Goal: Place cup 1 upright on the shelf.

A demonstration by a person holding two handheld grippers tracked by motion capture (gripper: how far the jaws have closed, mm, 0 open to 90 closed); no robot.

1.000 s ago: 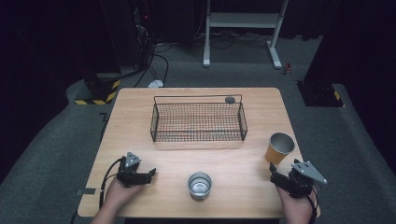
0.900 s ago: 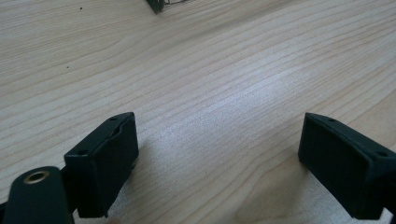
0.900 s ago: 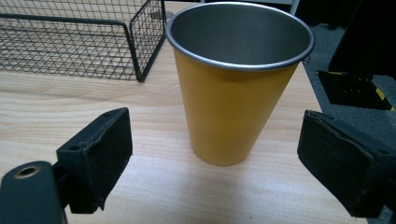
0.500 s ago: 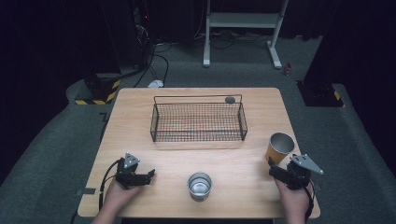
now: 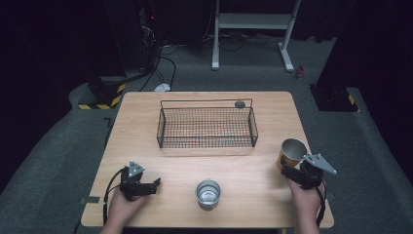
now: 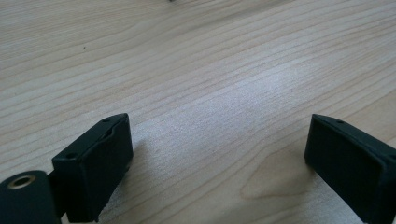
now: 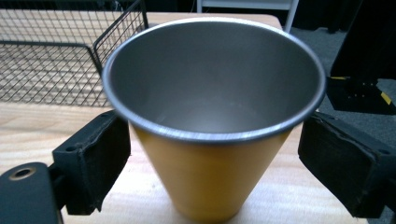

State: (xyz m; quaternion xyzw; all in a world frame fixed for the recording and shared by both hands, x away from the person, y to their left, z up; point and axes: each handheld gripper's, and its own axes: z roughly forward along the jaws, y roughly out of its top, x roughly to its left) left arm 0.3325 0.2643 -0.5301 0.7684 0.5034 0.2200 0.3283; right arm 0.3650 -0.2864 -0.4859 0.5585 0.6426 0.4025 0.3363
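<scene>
Between right gripper (image 7: 212,158) jaws: yellow cup (image 7: 210,182) | open, not pressing

Yellow steel-lined cup (image 7: 210,177) upright between the open tool's (image 7: 212,172) jaws, untouched

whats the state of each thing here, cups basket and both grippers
orange cup: upright, empty, between the right gripper's jaws, pads not pressing it
steel cup: upright, free on the table
wire basket: upright, empty
right gripper: open around the orange cup
left gripper: open, jaws have just been opening, nothing between them
</scene>
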